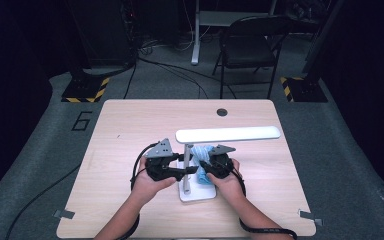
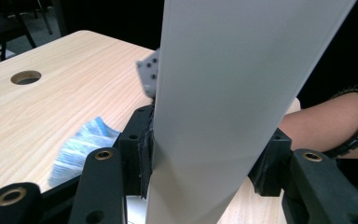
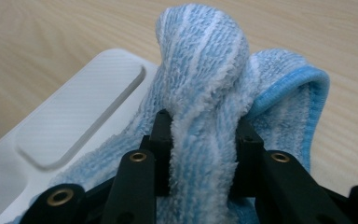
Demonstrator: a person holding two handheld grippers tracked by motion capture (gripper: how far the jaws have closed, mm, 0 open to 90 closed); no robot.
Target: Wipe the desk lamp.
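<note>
A light wooden table [image 1: 130,125] is seen from above, with a person's two forearms entering from six o'clock. Near the table's centre stands a white desk lamp [image 1: 228,133]: a flat white base [image 1: 196,193], a thin upright stem [image 1: 186,167], and a long horizontal head stretching toward three o'clock.

The left tool [image 1: 190,170], held in the left hand [image 1: 150,184], reaches in from nine o'clock and pinches the lamp. In the left gripper view its black jaws press on either side of a broad pale bar [image 2: 223,102]; which part of the lamp this is appears to be the stem, though the close view makes that hard to confirm.

The right tool [image 1: 204,167], held in the right hand [image 1: 228,182], sits at about three o'clock of the stem. Its jaws are pinching a bunched blue-and-white striped cloth [image 3: 205,102]. In the right gripper view the cloth rises between the jaws and its lower folds lie on the lamp base, whose ribbed white surface shows a shallow rounded recess [image 3: 79,112] at nine o'clock. From above, the cloth [image 1: 201,151] sits just behind the right tool, beside the stem.
</note>
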